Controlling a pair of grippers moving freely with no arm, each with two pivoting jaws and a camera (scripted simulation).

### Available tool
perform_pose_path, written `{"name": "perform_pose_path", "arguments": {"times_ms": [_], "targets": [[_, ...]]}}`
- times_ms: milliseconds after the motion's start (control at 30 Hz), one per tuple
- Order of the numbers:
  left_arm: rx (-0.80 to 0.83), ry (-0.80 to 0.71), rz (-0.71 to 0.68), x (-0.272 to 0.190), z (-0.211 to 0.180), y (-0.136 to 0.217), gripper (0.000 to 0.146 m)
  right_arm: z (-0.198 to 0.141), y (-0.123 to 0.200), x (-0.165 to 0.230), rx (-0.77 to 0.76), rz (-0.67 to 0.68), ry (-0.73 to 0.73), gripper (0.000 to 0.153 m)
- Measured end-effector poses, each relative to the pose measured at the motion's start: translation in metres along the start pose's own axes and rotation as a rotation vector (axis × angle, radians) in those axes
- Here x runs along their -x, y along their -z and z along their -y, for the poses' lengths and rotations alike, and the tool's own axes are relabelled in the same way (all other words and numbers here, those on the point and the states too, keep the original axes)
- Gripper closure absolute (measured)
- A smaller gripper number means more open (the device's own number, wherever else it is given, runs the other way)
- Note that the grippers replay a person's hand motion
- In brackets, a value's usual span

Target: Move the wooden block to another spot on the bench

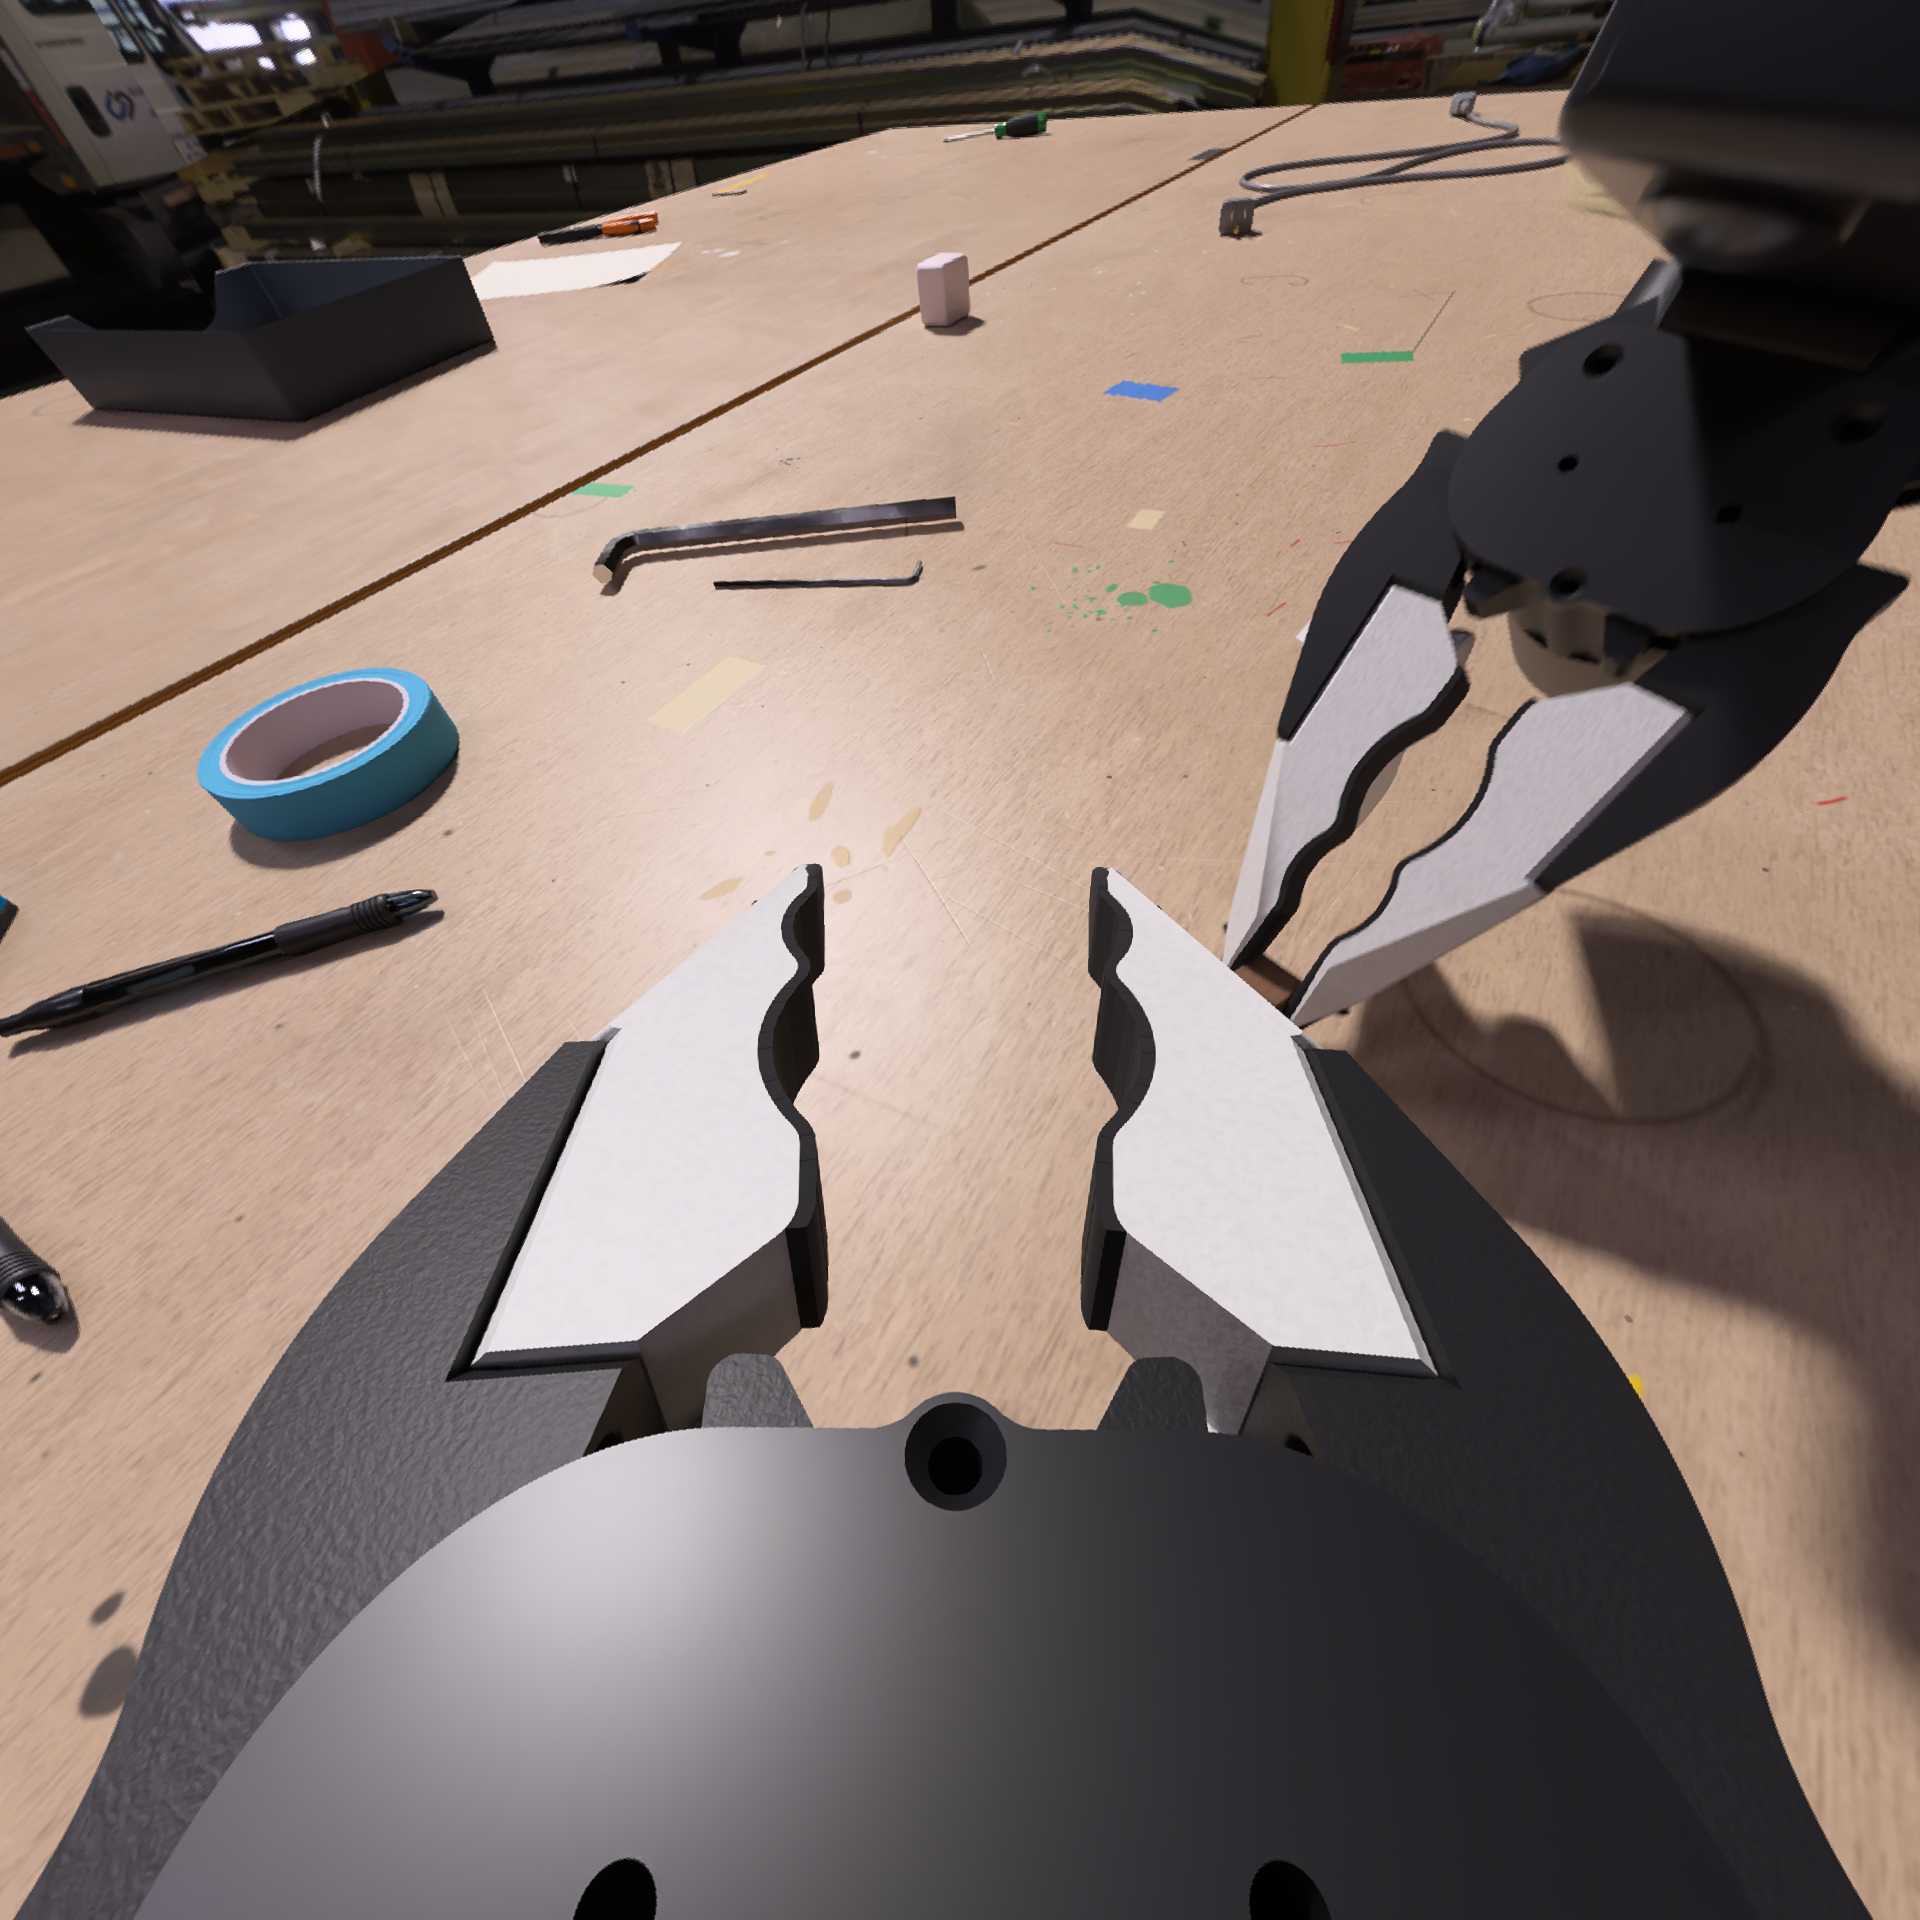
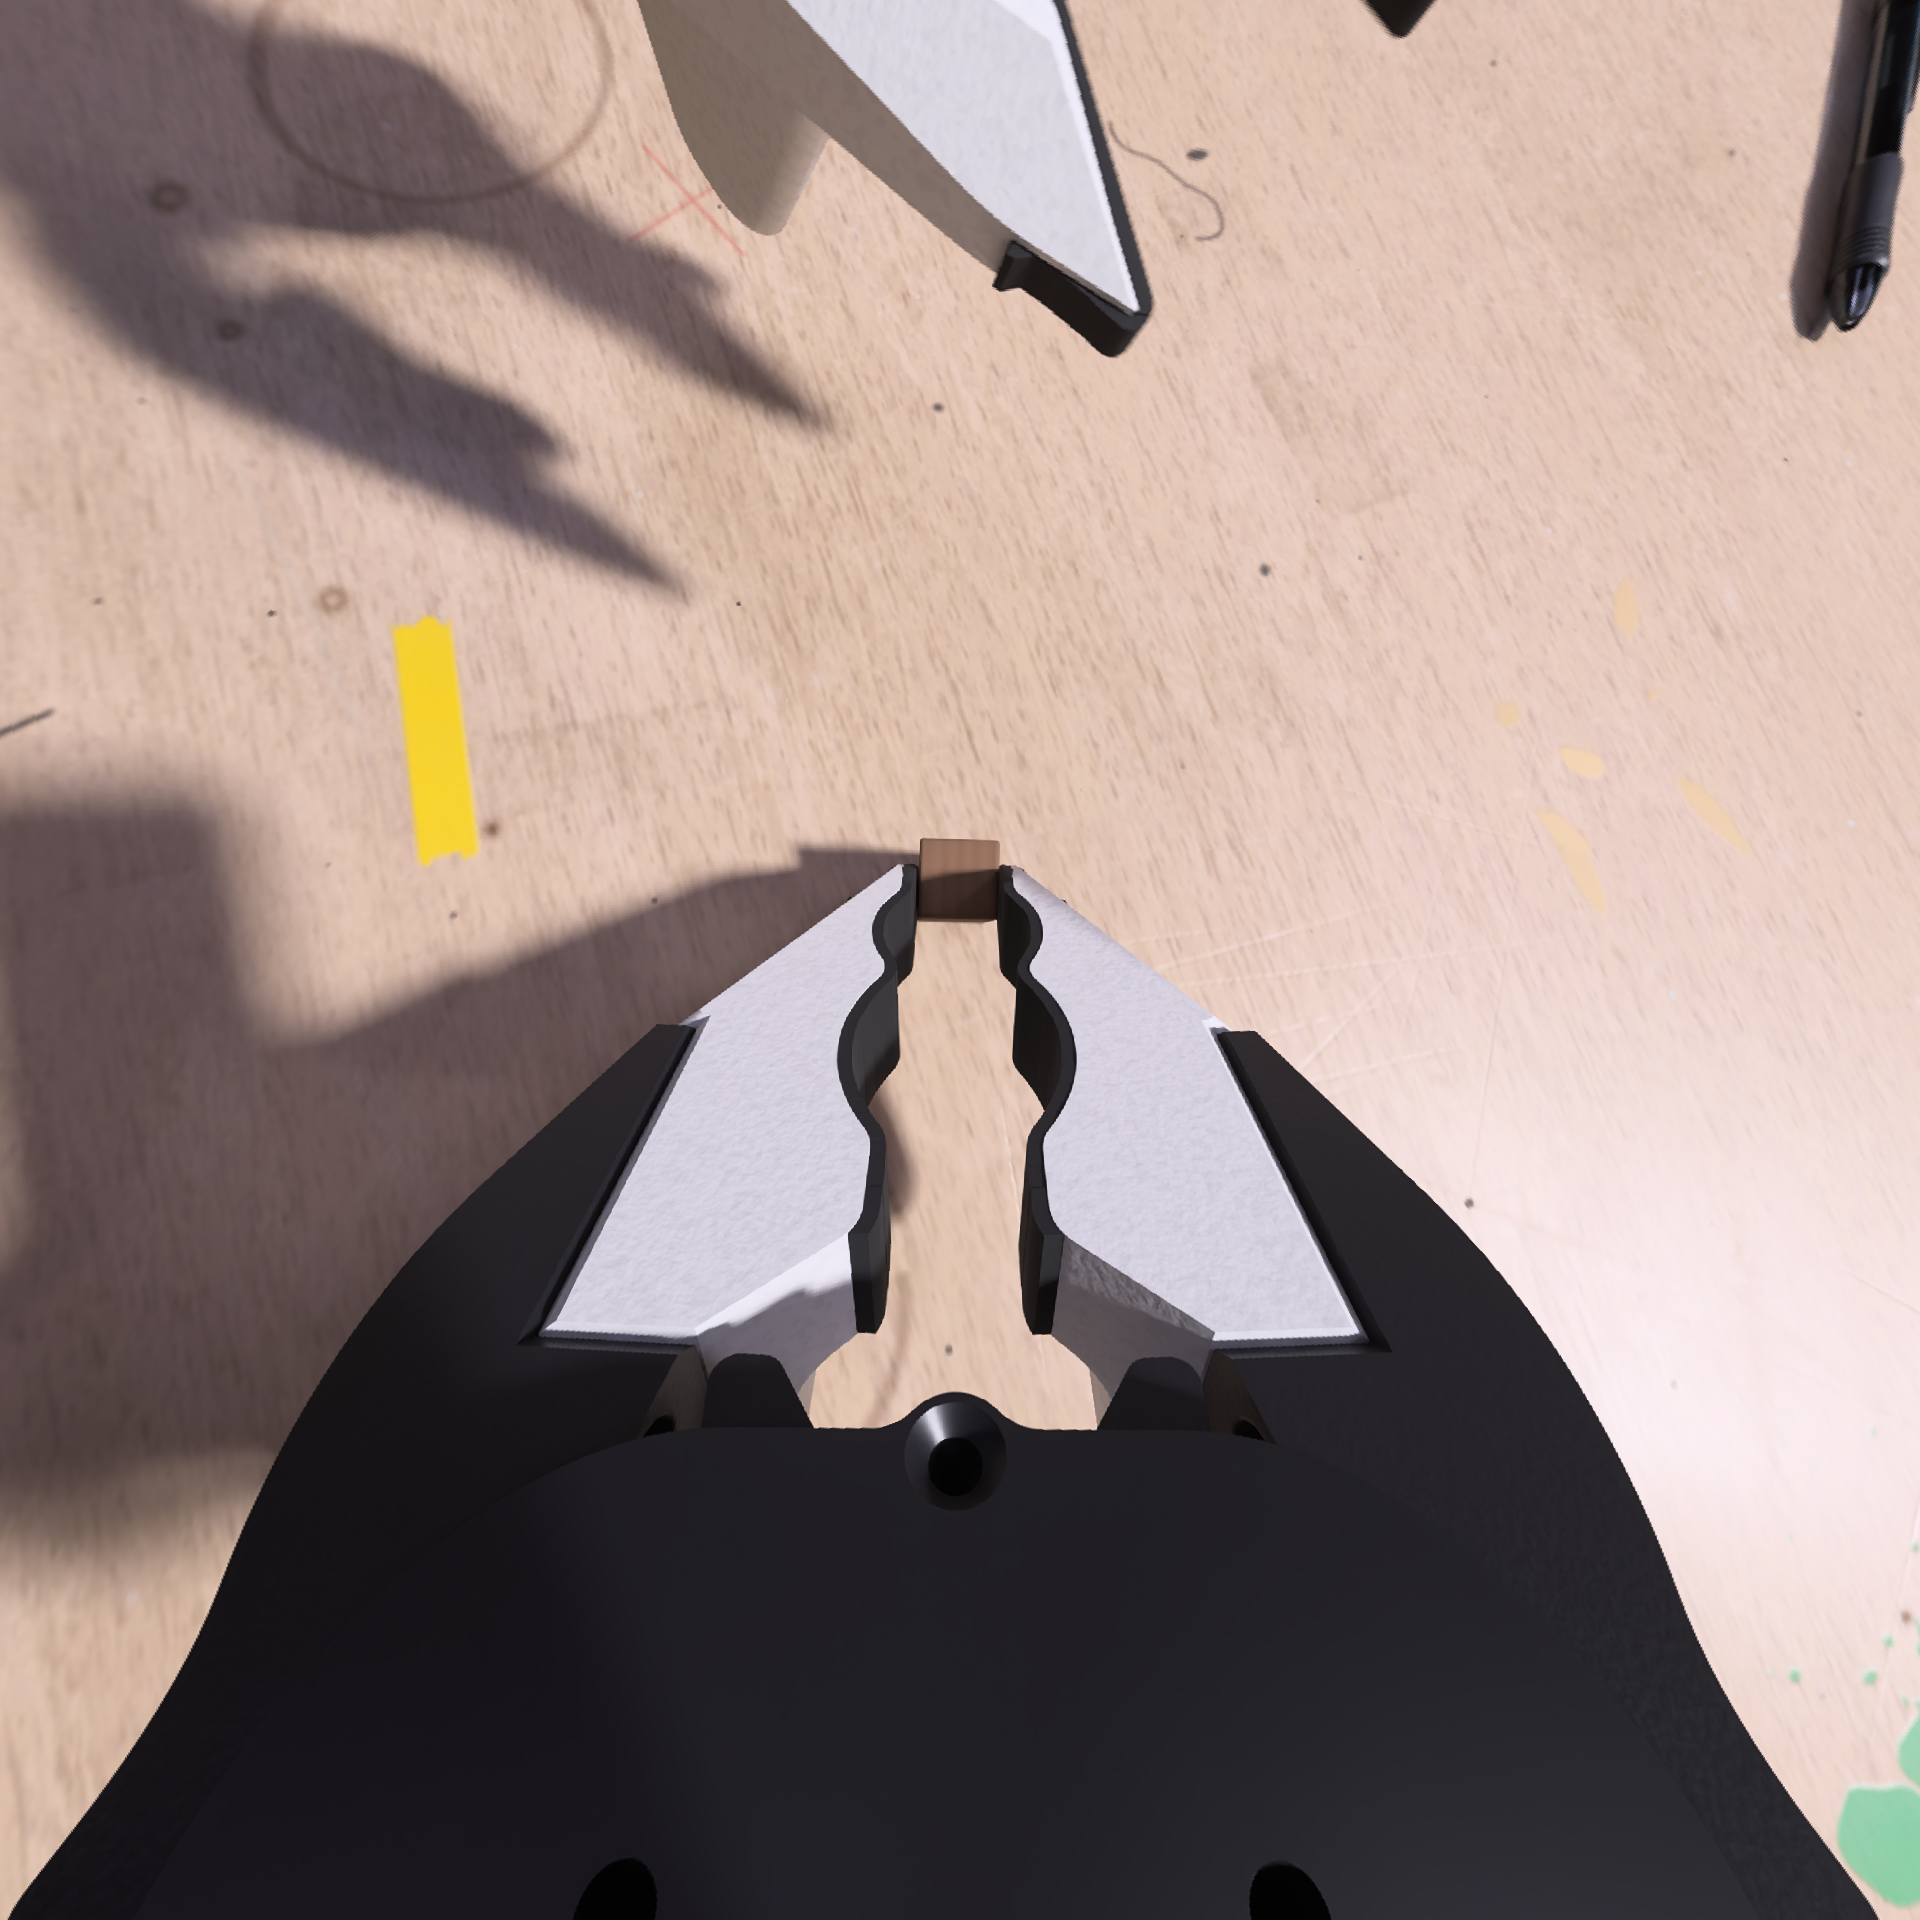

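The wooden block (image 2: 958, 881) is a small brown cube pinched between my right gripper's (image 2: 958, 896) fingertips, at or just above the bench surface. In the left wrist view the right gripper (image 1: 1270, 985) comes down steeply from the right, with a sliver of the block (image 1: 1265, 975) showing between its tips. My left gripper (image 1: 956, 883) is open and empty, low over the bench, just left of the right gripper's tips. One of its fingers (image 2: 987, 135) shows at the top of the right wrist view.
On the bench to the left lie a blue tape roll (image 1: 327, 753) and a black pen (image 1: 218, 956). Ahead are two hex keys (image 1: 774, 530), a white block (image 1: 943, 289), a dark tray (image 1: 270, 332) and a grey cable (image 1: 1382, 166). A yellow tape strip (image 2: 436, 743) is stuck down left of the right gripper.
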State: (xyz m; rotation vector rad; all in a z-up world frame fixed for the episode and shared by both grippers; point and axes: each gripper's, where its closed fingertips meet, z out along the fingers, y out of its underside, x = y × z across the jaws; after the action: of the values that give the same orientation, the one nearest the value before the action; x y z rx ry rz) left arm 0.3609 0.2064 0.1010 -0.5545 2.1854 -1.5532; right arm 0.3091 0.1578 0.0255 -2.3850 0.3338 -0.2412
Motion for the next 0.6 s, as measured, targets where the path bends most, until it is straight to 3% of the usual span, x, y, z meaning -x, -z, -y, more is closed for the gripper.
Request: {"name": "perform_pose_path", "arguments": {"times_ms": [133, 200, 267, 367, 433, 500, 600], "targets": [[-0.005, -0.010, -0.001, -0.001, 0.002, 0.001, 0.095, 0.006, -0.009, -0.001, 0.007, -0.025, 0.008, 0.138], [-0.007, -0.015, 0.001, -0.002, 0.003, 0.001, 0.095, 0.016, 0.005, -0.014, -0.044, -0.071, 0.012, 0.119], [-0.007, -0.019, 0.003, -0.002, 0.003, 0.002, 0.095, 0.031, 0.042, -0.044, -0.146, -0.159, -0.032, 0.111], [-0.004, -0.017, -0.001, -0.002, 0.002, 0.001, 0.095, 0.033, 0.129, -0.120, -0.290, -0.387, -0.167, 0.111], [-0.001, -0.016, -0.006, -0.003, 0.001, 0.000, 0.095, 0.007, 0.193, -0.181, -0.333, -0.611, -0.250, 0.112], [-0.002, -0.020, -0.009, -0.004, 0.001, 0.000, 0.095, -0.042, 0.243, -0.236, -0.303, -0.804, -0.363, 0.114], [0.006, -0.029, -0.009, -0.005, 0.000, -0.001, 0.095, -0.134, 0.270, -0.295, -0.117, -0.915, -0.533, 0.115]]}}
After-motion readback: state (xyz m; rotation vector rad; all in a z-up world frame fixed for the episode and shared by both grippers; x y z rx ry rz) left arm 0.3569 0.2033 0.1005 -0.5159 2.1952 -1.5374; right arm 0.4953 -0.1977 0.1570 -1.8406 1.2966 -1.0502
